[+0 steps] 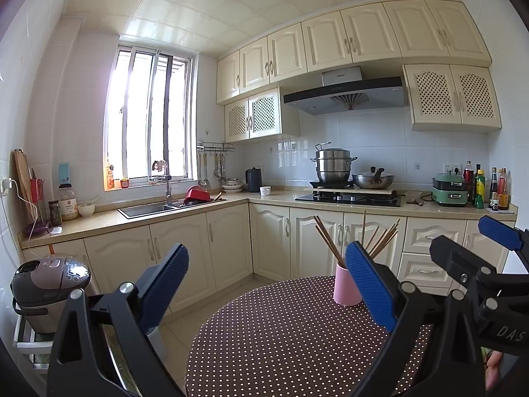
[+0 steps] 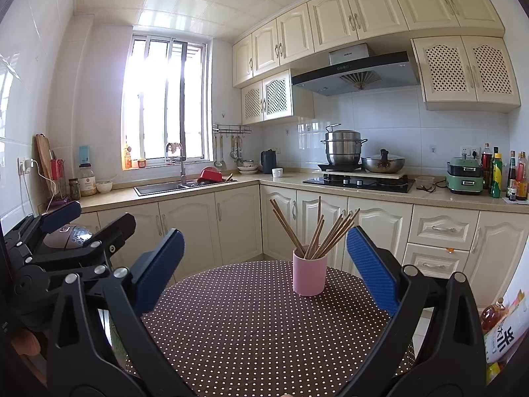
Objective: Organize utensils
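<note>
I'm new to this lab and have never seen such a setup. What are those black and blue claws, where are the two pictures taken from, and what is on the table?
There is no robot here. A person holds a two-finger gripper in each hand, and each one carries a wide-angle camera that looks forward along its fingers. One picture comes from the left gripper, the other from the right gripper. The black frames with blue pads at the bottom of each picture are that gripper's own fingers; the other gripper shows at the side edge.

Both grippers are open and hold nothing.

In front of them is a round table with a brown dotted cloth. On it stands a pink cup with wooden chopsticks fanned out in it. Nothing else on the table is in view. Behind it is a kitchen counter.
</note>
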`<state>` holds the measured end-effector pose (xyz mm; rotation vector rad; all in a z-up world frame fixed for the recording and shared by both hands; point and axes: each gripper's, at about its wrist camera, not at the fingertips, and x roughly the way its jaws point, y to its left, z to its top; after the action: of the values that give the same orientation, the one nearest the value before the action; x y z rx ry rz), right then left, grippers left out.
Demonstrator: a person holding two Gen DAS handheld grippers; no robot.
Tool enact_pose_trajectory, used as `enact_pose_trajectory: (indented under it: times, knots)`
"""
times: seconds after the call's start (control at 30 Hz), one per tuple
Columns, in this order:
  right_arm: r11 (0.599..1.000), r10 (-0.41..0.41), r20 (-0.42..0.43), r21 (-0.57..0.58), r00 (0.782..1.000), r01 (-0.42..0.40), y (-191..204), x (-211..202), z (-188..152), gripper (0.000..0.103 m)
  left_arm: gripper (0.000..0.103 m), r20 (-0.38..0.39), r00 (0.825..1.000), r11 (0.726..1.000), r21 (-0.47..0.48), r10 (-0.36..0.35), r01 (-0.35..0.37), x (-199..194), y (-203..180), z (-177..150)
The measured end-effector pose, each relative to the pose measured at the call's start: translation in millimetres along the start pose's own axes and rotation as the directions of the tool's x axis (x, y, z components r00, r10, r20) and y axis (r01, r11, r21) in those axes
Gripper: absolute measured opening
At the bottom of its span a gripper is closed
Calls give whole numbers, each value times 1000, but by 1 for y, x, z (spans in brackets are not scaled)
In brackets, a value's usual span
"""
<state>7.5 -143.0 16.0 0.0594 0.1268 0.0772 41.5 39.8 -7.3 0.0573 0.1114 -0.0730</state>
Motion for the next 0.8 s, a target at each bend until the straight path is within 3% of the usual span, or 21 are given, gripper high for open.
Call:
enact_pose_trajectory:
  times: [0.8]
  knots:
    - [1000,-3,-7,1,1000,3,0,3,-4,97,94,-12,1000,1000,2,1,-1,0,2,-2]
